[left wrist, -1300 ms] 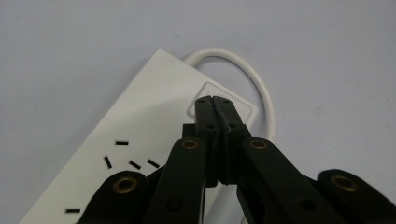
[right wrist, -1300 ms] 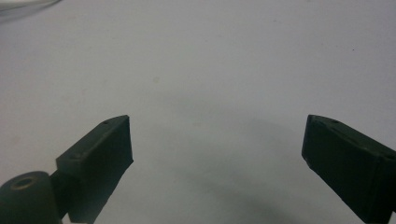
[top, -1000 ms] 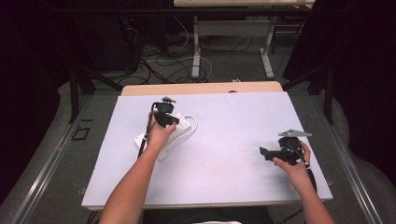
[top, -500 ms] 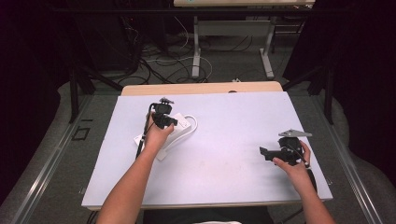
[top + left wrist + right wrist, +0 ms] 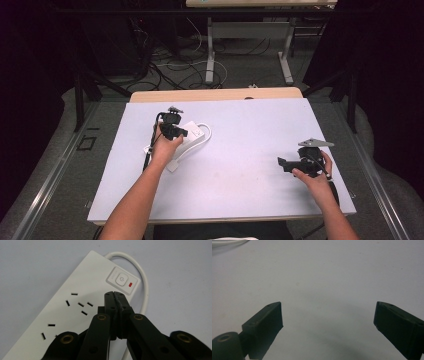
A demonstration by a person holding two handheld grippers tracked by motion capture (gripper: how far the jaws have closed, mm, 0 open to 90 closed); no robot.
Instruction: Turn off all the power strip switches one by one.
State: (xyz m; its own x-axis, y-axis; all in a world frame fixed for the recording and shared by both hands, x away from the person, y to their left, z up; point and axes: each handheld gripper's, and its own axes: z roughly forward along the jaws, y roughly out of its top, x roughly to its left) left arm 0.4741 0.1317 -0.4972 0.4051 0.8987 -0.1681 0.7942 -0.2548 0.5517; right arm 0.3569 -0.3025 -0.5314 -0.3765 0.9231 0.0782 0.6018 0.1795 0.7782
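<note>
A white power strip (image 5: 75,305) with several socket slots lies on the table, its power button (image 5: 121,280) and red light at the far end. Its white cable (image 5: 143,287) loops around that end. My left gripper (image 5: 115,293) is shut with nothing in it, its tips just above the strip, a little short of the button. From above, the left gripper (image 5: 181,132) sits over the power strip (image 5: 194,133) at the table's left middle. My right gripper (image 5: 281,164) is open and empty near the right edge, and its two fingers (image 5: 265,321) stand wide apart over bare table.
The white table top (image 5: 240,145) has a wooden strip (image 5: 215,94) along its far edge. Behind it are table legs and loose cables (image 5: 180,67) on the floor. A corner of white cable (image 5: 227,242) shows at the top left of the right gripper view.
</note>
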